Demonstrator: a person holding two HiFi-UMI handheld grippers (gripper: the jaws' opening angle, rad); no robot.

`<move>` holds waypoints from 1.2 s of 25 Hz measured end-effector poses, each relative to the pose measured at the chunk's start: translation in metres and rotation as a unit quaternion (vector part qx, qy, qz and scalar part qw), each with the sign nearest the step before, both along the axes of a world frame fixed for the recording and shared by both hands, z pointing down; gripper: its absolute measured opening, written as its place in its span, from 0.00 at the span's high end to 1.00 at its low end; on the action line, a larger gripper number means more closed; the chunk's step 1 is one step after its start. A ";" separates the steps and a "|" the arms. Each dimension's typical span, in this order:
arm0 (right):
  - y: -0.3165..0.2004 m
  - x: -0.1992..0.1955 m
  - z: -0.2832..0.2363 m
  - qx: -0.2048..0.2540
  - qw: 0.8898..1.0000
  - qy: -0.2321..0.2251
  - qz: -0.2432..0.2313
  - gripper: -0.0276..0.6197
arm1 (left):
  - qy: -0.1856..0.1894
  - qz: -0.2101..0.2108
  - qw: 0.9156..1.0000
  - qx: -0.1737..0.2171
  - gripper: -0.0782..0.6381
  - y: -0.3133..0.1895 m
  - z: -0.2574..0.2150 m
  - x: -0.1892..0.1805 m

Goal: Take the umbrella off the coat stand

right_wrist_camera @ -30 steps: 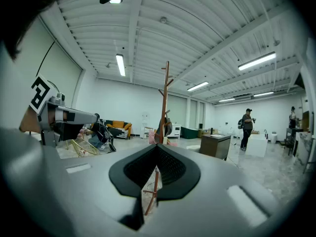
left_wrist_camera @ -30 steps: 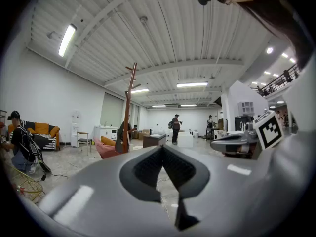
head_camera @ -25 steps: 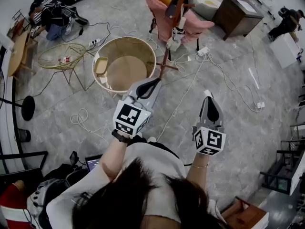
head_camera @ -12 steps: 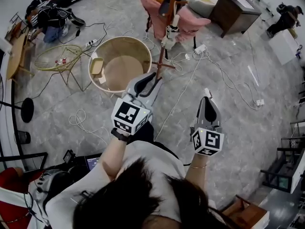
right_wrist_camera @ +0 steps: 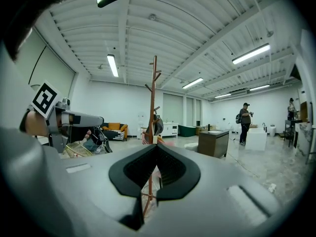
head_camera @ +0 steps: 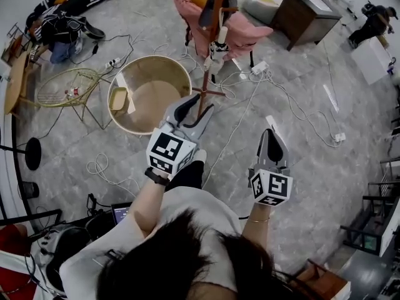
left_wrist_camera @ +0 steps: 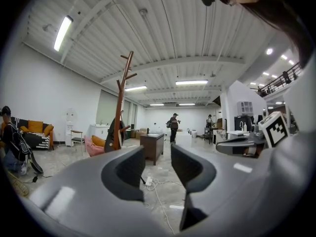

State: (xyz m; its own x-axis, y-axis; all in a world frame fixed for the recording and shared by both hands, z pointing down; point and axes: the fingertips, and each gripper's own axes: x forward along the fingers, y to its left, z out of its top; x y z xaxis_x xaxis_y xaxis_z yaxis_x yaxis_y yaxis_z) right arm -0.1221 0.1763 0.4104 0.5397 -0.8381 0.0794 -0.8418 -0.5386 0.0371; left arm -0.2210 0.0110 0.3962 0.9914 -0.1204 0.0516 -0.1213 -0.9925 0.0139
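The brown wooden coat stand point(head_camera: 209, 49) rises ahead of me, its foot just beyond my left gripper point(head_camera: 187, 108). A dark folded umbrella point(head_camera: 209, 8) hangs high on its pole, also seen as the dark umbrella point(left_wrist_camera: 112, 135) left of the jaws and the umbrella point(right_wrist_camera: 157, 125) above the right jaws. The left gripper point(left_wrist_camera: 158, 164) has just been opening its jaws; they stand apart with nothing between them. My right gripper point(head_camera: 273, 144) is held level further right, away from the stand. In its own view the right gripper point(right_wrist_camera: 157, 149) has its tips together, shut on nothing.
A round wooden tub table point(head_camera: 150, 92) stands left of the stand, a pink chair point(head_camera: 240, 30) behind it. White cables point(head_camera: 262, 80) trail over the floor. A wire side table point(head_camera: 65, 86) is at left, a dark cabinet point(head_camera: 306, 14) at back right. A person point(left_wrist_camera: 174, 127) stands far off.
Both grippers have come nearer to the coat stand, whose foot now lies right ahead of the left gripper. The left jaws went from shut to apart.
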 end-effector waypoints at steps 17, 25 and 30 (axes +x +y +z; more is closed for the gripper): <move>-0.119 0.132 -0.005 -0.011 1.000 -0.002 -0.006 0.95 | 0.000 -0.001 1.000 -0.008 0.52 -0.117 -0.004 0.137; -0.144 0.156 -0.002 -0.014 1.000 -0.002 0.002 0.95 | -0.009 0.009 1.000 -0.013 0.50 -0.140 0.006 0.161; -0.150 0.168 -0.001 -0.019 1.000 -0.003 0.001 0.95 | -0.019 0.010 1.000 -0.018 0.50 -0.143 0.012 0.171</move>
State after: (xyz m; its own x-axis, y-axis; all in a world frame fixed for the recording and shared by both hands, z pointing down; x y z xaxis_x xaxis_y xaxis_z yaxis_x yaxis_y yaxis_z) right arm 0.0463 0.0260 0.4096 0.5407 -0.8333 0.1147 -0.8410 -0.5385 0.0523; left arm -0.0499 -0.1320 0.4084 0.9909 -0.0974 0.0932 -0.1019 -0.9938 0.0447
